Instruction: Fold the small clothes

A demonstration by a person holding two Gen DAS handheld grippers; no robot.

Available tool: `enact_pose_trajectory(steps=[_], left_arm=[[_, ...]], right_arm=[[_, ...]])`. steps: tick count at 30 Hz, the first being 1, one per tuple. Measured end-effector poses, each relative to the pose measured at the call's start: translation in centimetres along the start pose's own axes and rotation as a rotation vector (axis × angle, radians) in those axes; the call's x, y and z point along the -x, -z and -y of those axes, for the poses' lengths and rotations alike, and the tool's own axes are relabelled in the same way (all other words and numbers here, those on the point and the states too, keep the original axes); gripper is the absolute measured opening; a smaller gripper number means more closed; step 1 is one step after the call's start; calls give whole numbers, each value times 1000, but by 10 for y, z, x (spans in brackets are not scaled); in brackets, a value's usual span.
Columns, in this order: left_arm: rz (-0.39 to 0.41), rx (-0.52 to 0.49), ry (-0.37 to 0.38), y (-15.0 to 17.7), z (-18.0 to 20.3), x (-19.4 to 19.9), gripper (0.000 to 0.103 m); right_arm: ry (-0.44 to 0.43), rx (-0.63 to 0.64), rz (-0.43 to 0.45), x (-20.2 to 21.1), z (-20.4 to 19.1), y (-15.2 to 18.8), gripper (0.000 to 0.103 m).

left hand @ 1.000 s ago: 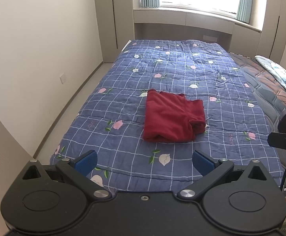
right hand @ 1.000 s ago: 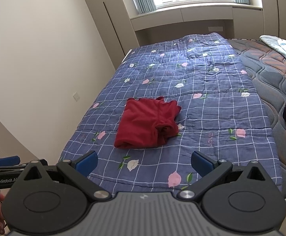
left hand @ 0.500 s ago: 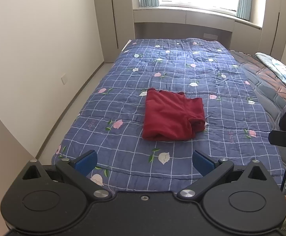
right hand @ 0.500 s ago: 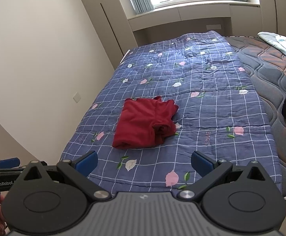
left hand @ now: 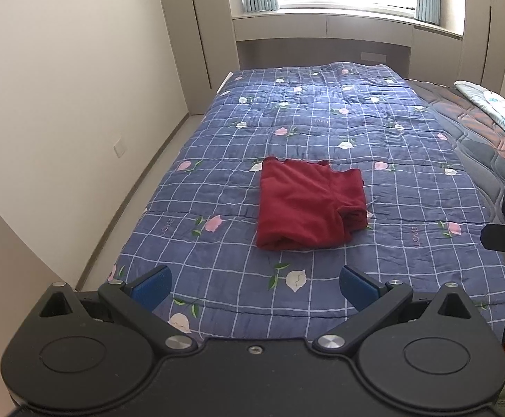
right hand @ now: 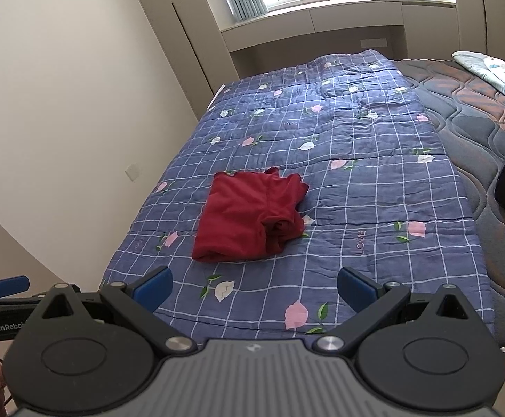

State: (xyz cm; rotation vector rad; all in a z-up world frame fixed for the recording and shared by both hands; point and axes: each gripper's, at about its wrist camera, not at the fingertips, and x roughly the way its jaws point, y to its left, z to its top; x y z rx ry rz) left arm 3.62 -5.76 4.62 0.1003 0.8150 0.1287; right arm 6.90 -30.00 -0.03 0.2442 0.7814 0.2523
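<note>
The left gripper (left hand: 254, 286) hangs with its blue-padded fingers spread wide and empty above the near edge of the bed. The right gripper (right hand: 254, 286) is likewise wide and empty, just beside it. Beyond both, well apart from the fingers, a folded dark red cloth garment (left hand: 308, 205) lies on the blue checked quilt with pink and white flowers (left hand: 322, 132), one bunched edge to its right, perhaps a sleeve. A brown quilted mattress (right hand: 478, 111) adjoins the quilt at right.
</note>
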Motion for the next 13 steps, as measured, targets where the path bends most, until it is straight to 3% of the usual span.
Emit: enact_pose_trajectory(steps=[13], left_arm=[[-27,4,-2,-3,4,-8,102]], right_arm=[[-5,-1,-28,-10,2,-4,103]])
